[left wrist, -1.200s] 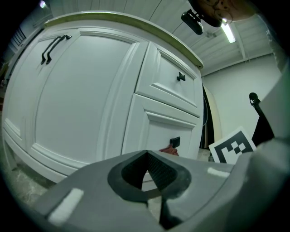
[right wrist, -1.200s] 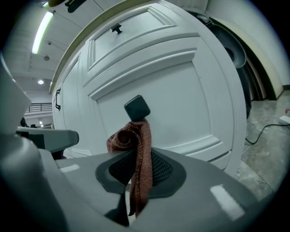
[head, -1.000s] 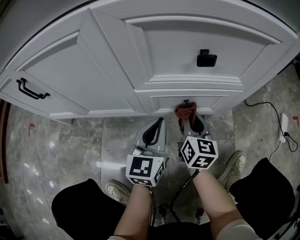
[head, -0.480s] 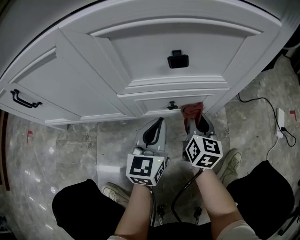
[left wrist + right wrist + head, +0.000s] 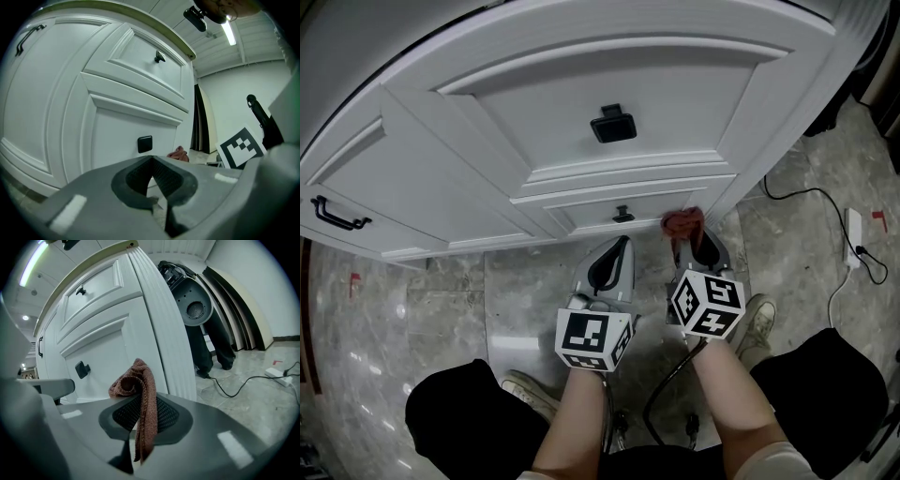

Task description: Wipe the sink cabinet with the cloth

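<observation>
Head view: white cabinet fills the top half of the frame, grey marble floor below it. Both grippers sit lower centre, side by side and pointing at the cabinet base.

R gripper: jaws closed on the cloth, a rust-red knit. In the right gripper view it's pinched between the pads, with a bunched end standing above the tips and a strip hanging down below.

Cloth is centre-right in the head view, at the cabinet's bottom panel near its right corner post, just right of the small knob. Touching the panel or just short of it, can't tell.

L gripper: jaws closed, pads meeting at the tips, nothing between them. It's held off the cabinet, just left of the R one, apart from the cloth.

Square black knob is upper centre on the big panel, and a black bar handle sits at the far left edge. A cable and power strip lie on the floor at right. Shoes are at the bottom, either side of the forearms.
</observation>
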`<state>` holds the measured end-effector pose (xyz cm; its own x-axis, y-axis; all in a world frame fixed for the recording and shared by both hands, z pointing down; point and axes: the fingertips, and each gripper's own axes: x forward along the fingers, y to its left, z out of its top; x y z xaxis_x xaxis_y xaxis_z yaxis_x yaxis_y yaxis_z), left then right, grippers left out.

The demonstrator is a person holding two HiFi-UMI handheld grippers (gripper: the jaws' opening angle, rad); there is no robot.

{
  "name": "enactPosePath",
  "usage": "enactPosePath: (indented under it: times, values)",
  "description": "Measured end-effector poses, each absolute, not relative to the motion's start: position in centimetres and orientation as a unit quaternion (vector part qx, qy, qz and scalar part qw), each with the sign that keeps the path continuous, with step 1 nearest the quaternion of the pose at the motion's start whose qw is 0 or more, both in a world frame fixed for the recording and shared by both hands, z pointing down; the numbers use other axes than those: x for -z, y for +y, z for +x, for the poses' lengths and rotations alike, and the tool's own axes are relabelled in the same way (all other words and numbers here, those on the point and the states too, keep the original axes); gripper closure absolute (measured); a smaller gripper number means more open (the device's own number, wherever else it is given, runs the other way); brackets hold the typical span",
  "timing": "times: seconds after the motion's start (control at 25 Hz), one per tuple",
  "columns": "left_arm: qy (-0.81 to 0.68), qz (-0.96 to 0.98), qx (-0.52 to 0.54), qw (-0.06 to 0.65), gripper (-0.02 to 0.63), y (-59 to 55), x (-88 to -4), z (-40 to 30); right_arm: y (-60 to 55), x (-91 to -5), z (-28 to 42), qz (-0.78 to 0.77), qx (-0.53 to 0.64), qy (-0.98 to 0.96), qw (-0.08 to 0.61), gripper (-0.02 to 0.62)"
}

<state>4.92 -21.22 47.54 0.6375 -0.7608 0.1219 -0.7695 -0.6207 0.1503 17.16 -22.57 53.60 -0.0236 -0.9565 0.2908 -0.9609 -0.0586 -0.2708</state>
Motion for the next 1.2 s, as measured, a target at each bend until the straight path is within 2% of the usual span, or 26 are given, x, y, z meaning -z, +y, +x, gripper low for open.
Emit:
enactPosePath:
  times: [0.24,0.52,0.72,1.0,1.2]
  values:
    - [-0.432,0.897,-0.012,0.095,0.606,-21.4,-46.8,4.3,-22.0,-54.3,20.0,0.728,-0.227,-0.646,0.015,0.512]
    - [-0.441,0.895,0.006,0.068,0.606,-21.0,-43.5,2.9,-21.1,-51.2,18.6,0.729,-0.214,-0.65,-0.002,0.514]
    - [-0.442,0.896,0.024,0.045,0.606,-19.9,-40.2,2.1,-19.9,-45.0,15.0,0.704,-0.133,-0.697,-0.012,0.514]
    - [-0.448,0.892,0.056,0.005,0.606,-16.0,-35.0,0.9,-14.9,-37.7,11.3,0.675,0.003,-0.738,0.018,0.513]
    - [-0.455,0.888,0.061,-0.005,0.606,-11.7,-33.8,0.3,-10.3,-35.3,10.1,0.67,0.033,-0.741,0.026,0.512]
